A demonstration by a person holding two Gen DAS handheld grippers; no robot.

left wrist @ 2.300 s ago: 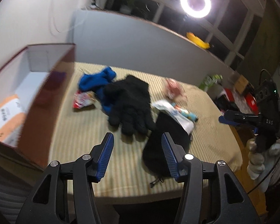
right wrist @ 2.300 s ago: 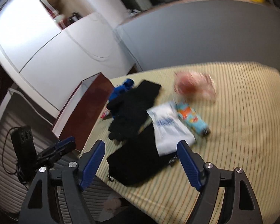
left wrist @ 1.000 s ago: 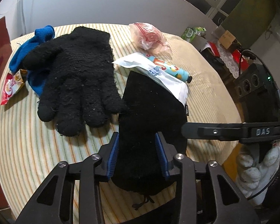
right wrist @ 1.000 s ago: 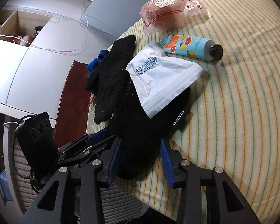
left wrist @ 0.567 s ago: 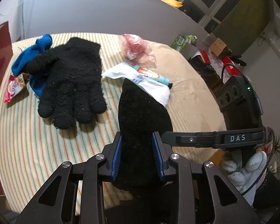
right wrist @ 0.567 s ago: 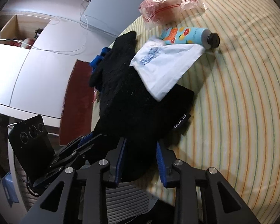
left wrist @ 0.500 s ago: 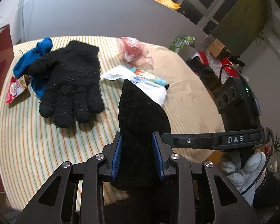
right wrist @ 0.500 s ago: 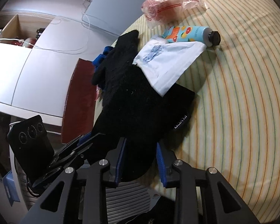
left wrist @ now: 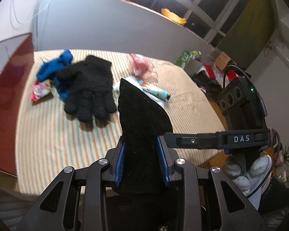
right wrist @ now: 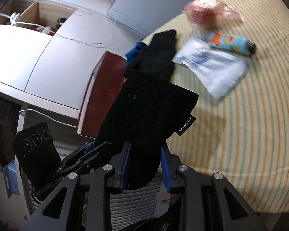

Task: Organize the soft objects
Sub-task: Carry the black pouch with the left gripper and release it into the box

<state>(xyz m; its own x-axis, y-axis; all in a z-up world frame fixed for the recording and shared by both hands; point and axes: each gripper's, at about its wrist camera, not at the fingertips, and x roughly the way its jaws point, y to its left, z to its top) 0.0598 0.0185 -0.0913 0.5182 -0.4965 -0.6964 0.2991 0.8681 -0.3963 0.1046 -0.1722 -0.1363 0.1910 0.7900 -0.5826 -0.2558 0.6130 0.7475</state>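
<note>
striped cloth [left wrist: 48, 127] covers the table, with a dark red box [left wrist: 7, 96] at its left edge and a ring light glaring from the window behind. both grippers are clenched on the same black pouch [left wrist: 142, 127]: the left gripper [left wrist: 141, 162] pinches one end, the right gripper [right wrist: 145, 166] the end beside it, and the pouch hangs lifted off the cloth between them. it looks light, limp and fuzzy, so it should sag and fold rather than slip; holding it near one edge, as now, seems enough. on the cloth lie a black glove [left wrist: 90, 88], something blue [left wrist: 54, 65] under it, a white packet [right wrist: 213, 69], a tube [right wrist: 227, 42], a pink bag [left wrist: 140, 67] and a snack packet [left wrist: 39, 91].
</note>
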